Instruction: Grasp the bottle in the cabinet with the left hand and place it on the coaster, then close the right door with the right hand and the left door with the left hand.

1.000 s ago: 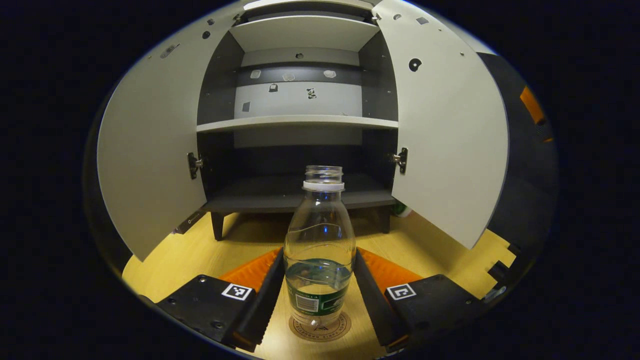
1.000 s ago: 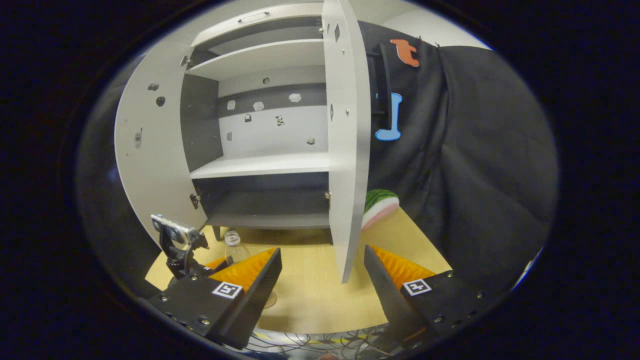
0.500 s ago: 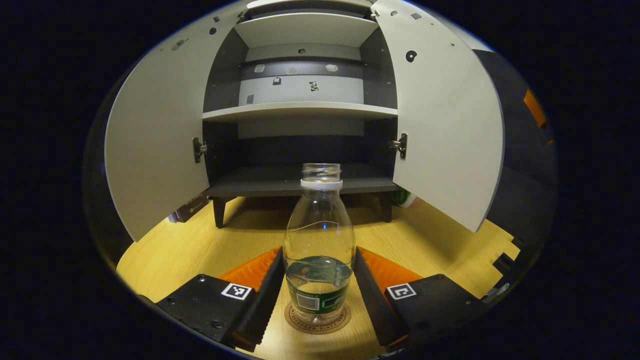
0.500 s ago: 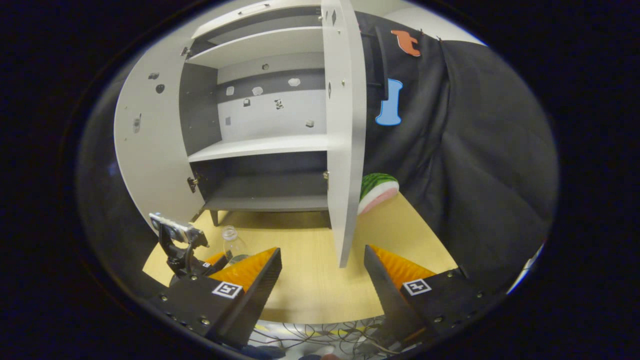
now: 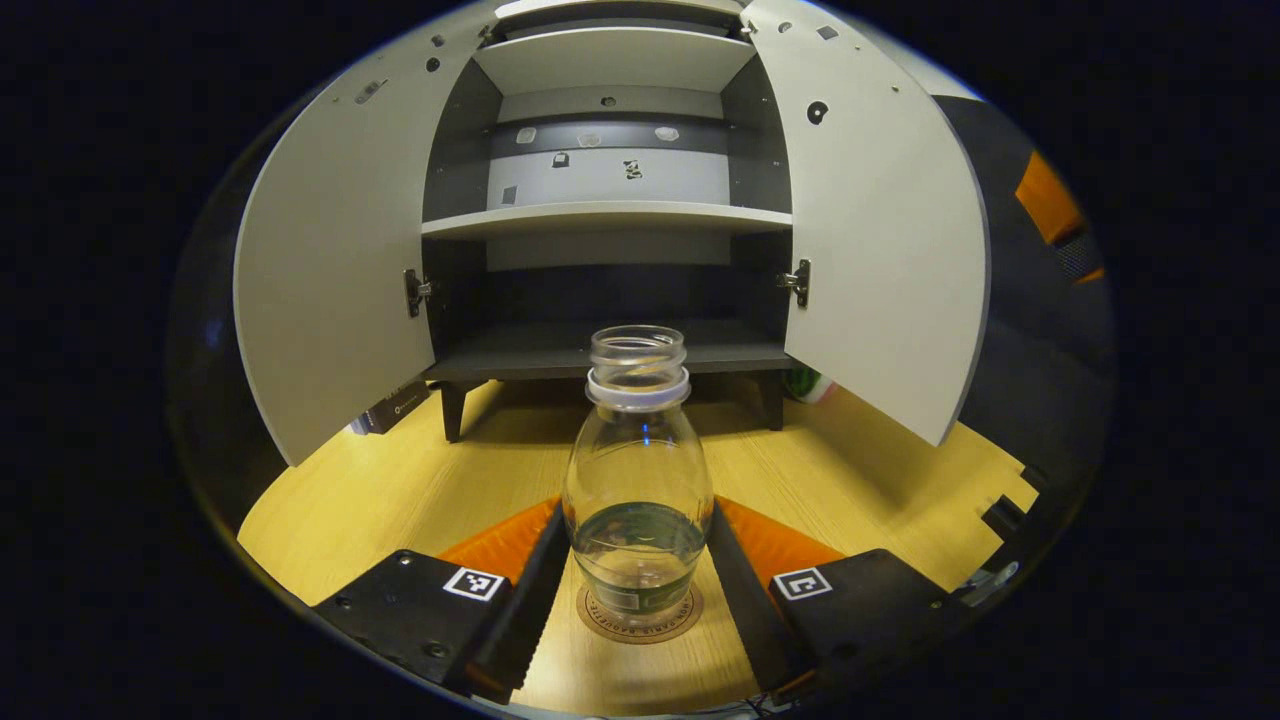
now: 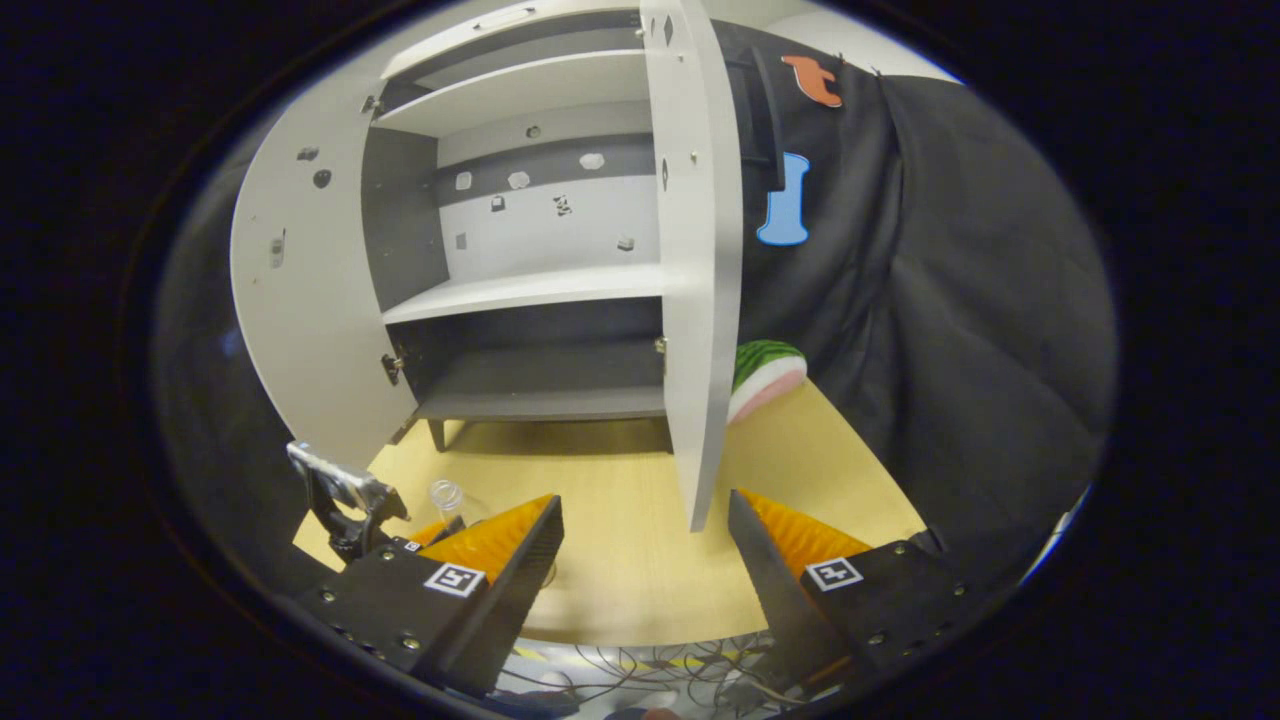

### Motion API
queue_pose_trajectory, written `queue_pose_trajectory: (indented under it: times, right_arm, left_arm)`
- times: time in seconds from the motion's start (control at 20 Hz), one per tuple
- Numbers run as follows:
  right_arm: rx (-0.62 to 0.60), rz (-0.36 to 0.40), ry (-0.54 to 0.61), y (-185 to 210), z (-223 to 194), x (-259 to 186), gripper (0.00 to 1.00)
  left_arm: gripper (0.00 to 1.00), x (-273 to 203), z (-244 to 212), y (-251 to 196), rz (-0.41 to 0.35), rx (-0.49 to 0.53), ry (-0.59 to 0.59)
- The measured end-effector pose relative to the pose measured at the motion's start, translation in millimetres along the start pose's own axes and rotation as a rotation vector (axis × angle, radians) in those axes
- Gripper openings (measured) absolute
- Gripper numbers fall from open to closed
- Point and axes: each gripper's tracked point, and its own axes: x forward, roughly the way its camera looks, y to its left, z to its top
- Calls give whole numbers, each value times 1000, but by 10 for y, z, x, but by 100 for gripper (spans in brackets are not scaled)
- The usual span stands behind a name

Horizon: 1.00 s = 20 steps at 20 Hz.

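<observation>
two doors of the cabinet [image 5: 610,190] stand open: the left door [image 5: 335,270] and the right door [image 5: 880,240] swing outward, baring the pale middle shelf [image 5: 605,217] and the dark bottom shelf [image 5: 600,350]. the bottle [image 5: 638,480], uncapped, clear and holding a little liquid, stands upright on the round coaster [image 5: 640,615], which lies on the wooden surface [image 5: 400,490] in front of the cabinet. left claw [image 5: 638,570]: its two fingers flank the lower body of the bottle, each lying right against the glass, so it grasps the bottle. right claw [image 6: 645,560]: released, fingers spread wide with bare surface between them, hanging in front of the outer edge of the right door [image 6: 700,270]. in the right gripper view the left claw [image 6: 430,530] appears low at the left with its camera mount, and the neck of the bottle [image 6: 446,496] rises just beside it. a watermelon-slice toy [image 6: 765,375] lies on the surface behind the right door, near the black cloth wall [image 6: 930,300]. cables [image 6: 640,685] trail below the near edge of the surface.
</observation>
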Motion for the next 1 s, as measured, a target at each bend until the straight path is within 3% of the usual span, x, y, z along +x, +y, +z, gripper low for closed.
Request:
queue_pose_trajectory:
  times: [0.35, 0.65, 1.0]
  right_arm:
    - [10, 2, -9, -74, 30, -30, 98]
    - [32, 12, -65, -148, 288, -102, 100]
    - [63, -42, -254, -724, 1201, -346, 100]
  left_arm:
    - [84, -80, 101, -21, 11, 11, -9]
    - [84, -272, 588, -99, 5, 49, -86]
    - [84, -605, 1631, -1, 14, -3, -210]
